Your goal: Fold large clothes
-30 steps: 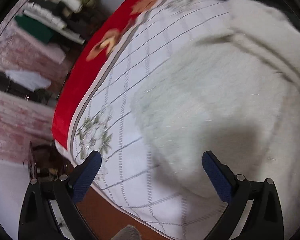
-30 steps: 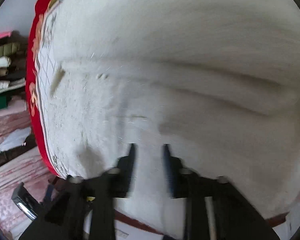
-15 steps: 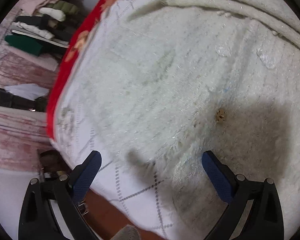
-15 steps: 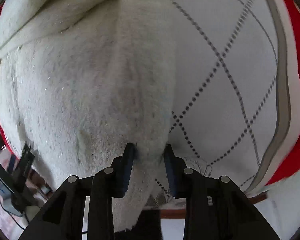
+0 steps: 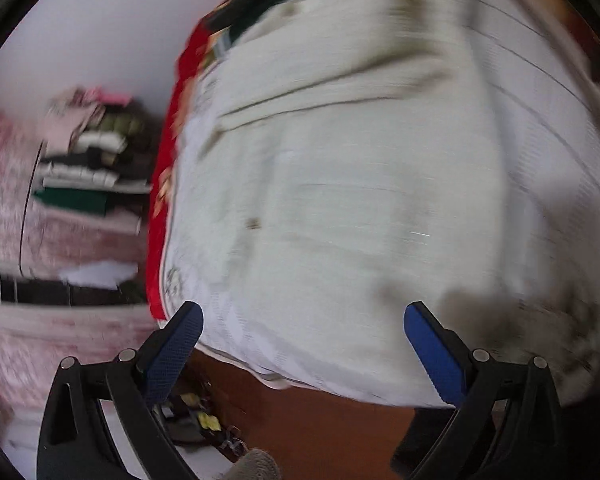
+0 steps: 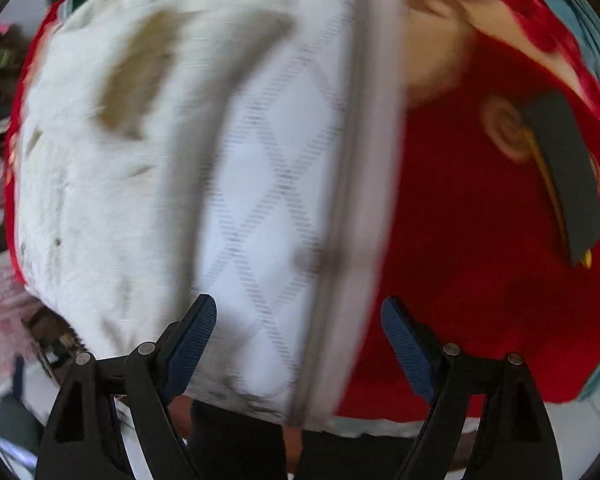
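A fluffy white garment (image 5: pixel 360 208) lies spread over a white checked bed sheet (image 6: pixel 276 208); both views are blurred by motion. My left gripper (image 5: pixel 302 344) hangs open above the garment's near edge, with nothing between its blue pads. In the right wrist view the garment (image 6: pixel 112 168) fills the left half. My right gripper (image 6: pixel 298 332) is above the bare sheet just right of the garment's edge. Its jaws are opening and nothing sits between them.
A red flowered blanket (image 6: pixel 472 248) borders the sheet on the right, with a dark flat object (image 6: pixel 564 176) lying on it. To the left of the bed stands a stack of folded clothes (image 5: pixel 96 160). A brown bed edge (image 5: pixel 320 412) and cluttered floor lie below.
The right gripper let go of the strip of white garment it pinched and swung right, over bare sheet and red blanket. The left gripper stayed open and swept across the garment.
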